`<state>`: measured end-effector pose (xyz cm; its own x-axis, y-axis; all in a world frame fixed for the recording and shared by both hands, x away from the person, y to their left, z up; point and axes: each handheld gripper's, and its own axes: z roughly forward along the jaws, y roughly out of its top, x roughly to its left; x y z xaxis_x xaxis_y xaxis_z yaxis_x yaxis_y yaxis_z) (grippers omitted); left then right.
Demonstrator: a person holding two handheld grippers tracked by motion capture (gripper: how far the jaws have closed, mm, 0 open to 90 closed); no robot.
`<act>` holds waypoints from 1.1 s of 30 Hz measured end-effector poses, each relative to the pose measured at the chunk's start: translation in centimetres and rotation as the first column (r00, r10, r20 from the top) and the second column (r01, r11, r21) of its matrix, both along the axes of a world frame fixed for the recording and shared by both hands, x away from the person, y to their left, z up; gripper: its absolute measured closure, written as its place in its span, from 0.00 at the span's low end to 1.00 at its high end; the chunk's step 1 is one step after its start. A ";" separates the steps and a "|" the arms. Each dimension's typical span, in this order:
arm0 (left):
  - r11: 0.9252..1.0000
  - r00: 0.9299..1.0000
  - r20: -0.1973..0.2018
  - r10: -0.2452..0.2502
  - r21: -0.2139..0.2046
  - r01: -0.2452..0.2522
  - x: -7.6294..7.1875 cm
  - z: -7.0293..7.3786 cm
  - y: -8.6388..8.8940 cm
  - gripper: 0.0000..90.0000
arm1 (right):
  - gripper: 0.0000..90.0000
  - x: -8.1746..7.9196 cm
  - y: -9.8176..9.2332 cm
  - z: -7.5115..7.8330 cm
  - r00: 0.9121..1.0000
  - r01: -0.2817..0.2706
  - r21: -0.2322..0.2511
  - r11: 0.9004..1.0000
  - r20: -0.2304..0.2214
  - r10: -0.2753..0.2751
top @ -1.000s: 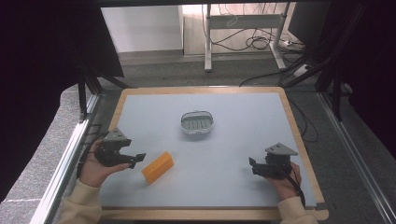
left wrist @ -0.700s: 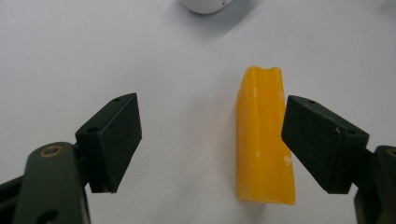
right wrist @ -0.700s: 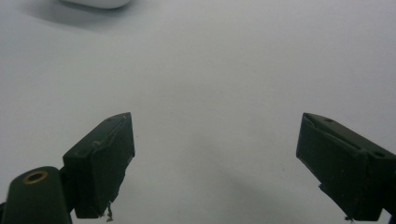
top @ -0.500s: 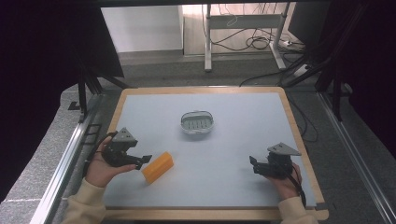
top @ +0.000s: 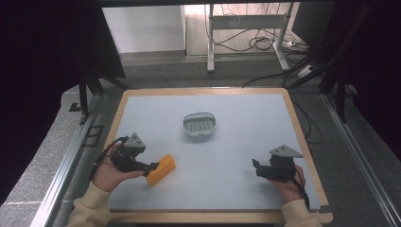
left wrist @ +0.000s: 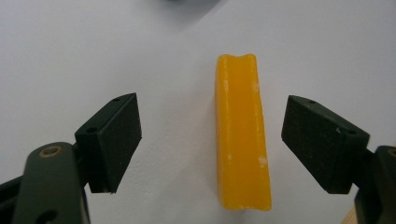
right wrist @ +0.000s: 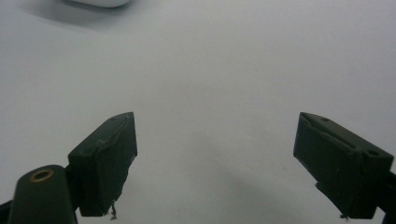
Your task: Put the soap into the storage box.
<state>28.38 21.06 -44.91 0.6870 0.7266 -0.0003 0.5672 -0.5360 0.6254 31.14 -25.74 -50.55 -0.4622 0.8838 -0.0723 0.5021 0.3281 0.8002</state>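
Note:
An orange bar of soap [top: 161, 169] lies on the pale table at the front left. My left gripper [top: 152, 166] is open right beside it. In the left gripper view the soap [left wrist: 242, 142] lies lengthwise between the two black jaws, nearer the right one, and touches neither. The left gripper [left wrist: 210, 144] is held low over the table. A white oval soap dish [top: 199, 125] with a slotted floor sits at the table's middle. My right gripper [top: 256, 168] is open at the front right, over bare table, with nothing between its jaws [right wrist: 215, 163].
The table [top: 246, 118] has a raised wooden rim. A pale edge of the dish [right wrist: 100, 2] shows at the top left of the right gripper view. Metal rails run along both sides of the table, with cables on the floor beyond.
My left gripper has moved right and forward toward the soap, so the soap now lies between its open jaws. The right gripper has barely moved.

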 end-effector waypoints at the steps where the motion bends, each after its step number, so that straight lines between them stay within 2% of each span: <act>1: 1.000 1.000 0.000 -0.002 0.007 0.002 0.0 -0.1 -0.2 0.22 | 0.16 0.0 0.0 0.0 1.000 0.000 -0.002 1.000 -0.001 0.000; 9: 0.998 1.000 -0.028 -0.014 0.057 0.016 0.2 -0.9 -1.6 0.26 | 0.16 0.0 0.0 -0.1 1.000 0.007 -0.023 1.000 -0.004 -0.007; 17: 0.996 0.998 -0.060 -0.014 0.084 0.019 0.6 -1.6 -2.4 0.28 | 0.16 0.1 0.0 -0.2 1.000 0.010 -0.033 0.999 -0.007 -0.010; 21: 0.995 0.995 -0.095 0.009 0.102 0.001 1.0 -2.3 -2.7 0.33 | 0.16 0.1 0.1 -0.2 1.000 0.011 -0.036 0.999 -0.011 -0.011; 23: 0.994 0.993 -0.118 0.001 0.105 0.012 1.2 -2.7 -2.9 0.34 | 0.16 0.1 0.1 -0.2 1.000 0.012 -0.038 0.999 -0.010 -0.012; 27: 0.993 0.991 -0.133 0.006 0.116 0.009 1.4 -3.1 -3.2 0.38 | 0.16 0.1 0.2 -0.2 1.000 0.011 -0.043 0.999 -0.009 -0.011; 30: 0.992 0.987 -0.159 0.002 0.124 0.018 1.8 -3.4 -3.6 0.42 | 0.16 0.2 0.1 -0.2 1.000 0.012 -0.047 0.999 -0.011 -0.013; 33: 0.988 0.983 -0.184 0.009 0.154 0.020 2.4 -3.8 -4.1 0.45 | 0.16 0.2 0.1 -0.3 1.000 0.016 -0.053 0.998 -0.014 -0.017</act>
<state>30.78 16.93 -48.72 0.6899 0.7238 -0.0147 0.6611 -0.6215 0.4203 31.30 -25.66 -50.81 -0.4491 0.8864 -0.1124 0.5194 0.3614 0.7743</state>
